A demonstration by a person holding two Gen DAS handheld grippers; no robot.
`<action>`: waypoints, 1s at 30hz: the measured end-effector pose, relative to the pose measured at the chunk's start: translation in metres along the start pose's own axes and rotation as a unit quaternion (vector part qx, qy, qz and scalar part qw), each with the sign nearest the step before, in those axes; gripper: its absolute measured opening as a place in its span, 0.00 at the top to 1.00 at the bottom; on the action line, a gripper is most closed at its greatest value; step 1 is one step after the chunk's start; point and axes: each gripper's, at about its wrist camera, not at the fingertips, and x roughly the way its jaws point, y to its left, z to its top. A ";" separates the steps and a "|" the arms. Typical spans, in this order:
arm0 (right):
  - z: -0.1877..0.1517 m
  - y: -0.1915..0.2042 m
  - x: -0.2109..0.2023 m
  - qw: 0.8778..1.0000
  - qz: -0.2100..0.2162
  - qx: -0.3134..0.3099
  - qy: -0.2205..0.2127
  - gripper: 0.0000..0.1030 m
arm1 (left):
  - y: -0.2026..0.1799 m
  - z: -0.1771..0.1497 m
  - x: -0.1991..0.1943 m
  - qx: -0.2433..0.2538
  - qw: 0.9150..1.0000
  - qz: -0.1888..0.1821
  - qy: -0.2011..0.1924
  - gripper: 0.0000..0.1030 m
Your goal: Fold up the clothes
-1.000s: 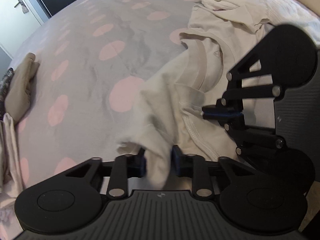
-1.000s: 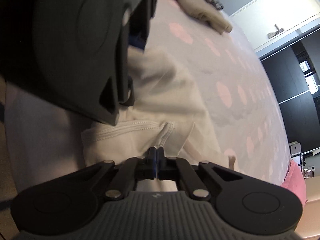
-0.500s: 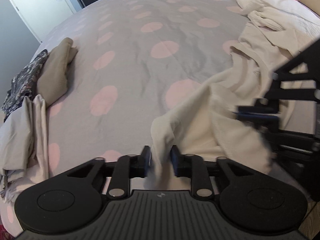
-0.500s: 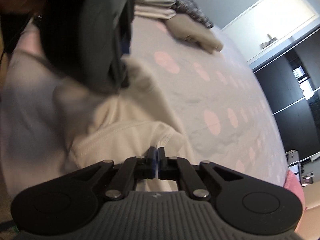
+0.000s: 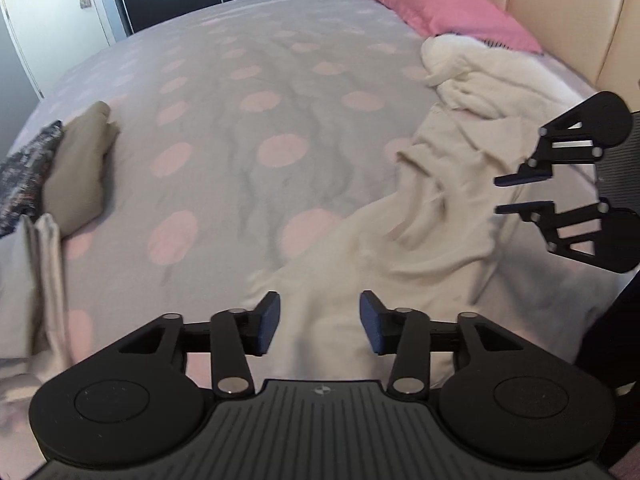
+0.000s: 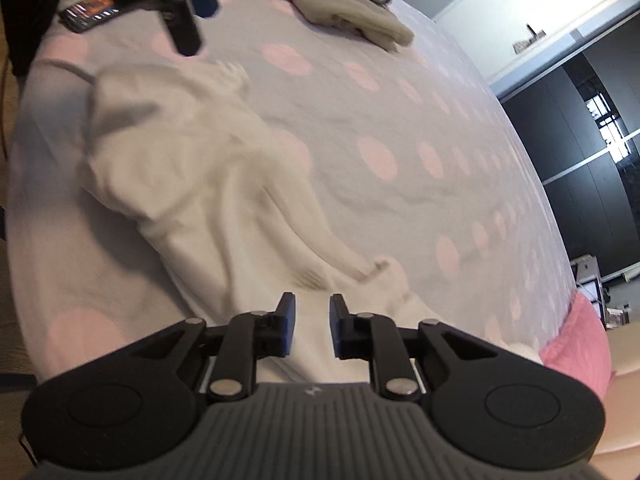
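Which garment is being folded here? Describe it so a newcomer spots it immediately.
Start at the grey bedspread with pink dots. Along its near edge, in front of both open hand-held grippers, lies the cream T-shirt, spread loose and rumpled. Unlike the folded tan garment at the far left and the white heap by the pink pillow, it lies stretched out alone.

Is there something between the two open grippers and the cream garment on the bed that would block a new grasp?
Nothing visible blocks it. The cream garment lies rumpled on the spotted bed cover, directly ahead of the open left gripper and the open right gripper. The folded clothes lie well aside.
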 end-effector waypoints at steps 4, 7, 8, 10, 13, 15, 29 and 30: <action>-0.016 -0.030 0.027 0.999 -0.021 0.020 0.035 0.81 | -0.013 0.006 0.022 -0.019 0.999 -0.006 0.028 0.60; -0.032 -0.056 0.039 0.996 -0.027 0.059 0.062 0.76 | -0.016 0.005 0.042 -0.053 0.996 -0.021 0.067 0.67; -0.036 -0.063 0.044 0.994 -0.028 0.078 0.069 0.75 | -0.016 0.005 0.048 -0.063 0.995 -0.025 0.079 0.68; -0.043 -0.077 0.056 0.988 -0.022 0.131 0.082 0.73 | -0.018 0.006 0.059 -0.070 0.993 -0.025 0.095 0.68; -0.052 -0.088 0.075 0.977 -0.009 0.187 0.099 0.71 | -0.020 0.005 0.072 -0.080 0.990 -0.024 0.111 0.71; -0.055 -0.088 0.089 0.973 -0.015 0.199 0.112 0.70 | -0.019 0.003 0.076 -0.086 0.990 -0.022 0.113 0.73; -0.060 -0.088 0.078 0.956 -0.149 0.203 0.150 0.98 | -0.013 -0.001 0.048 -0.103 0.994 0.014 0.041 0.97; -0.059 -0.091 0.072 0.953 -0.169 0.204 0.149 0.98 | -0.009 0.000 0.041 -0.104 0.994 0.020 0.031 0.98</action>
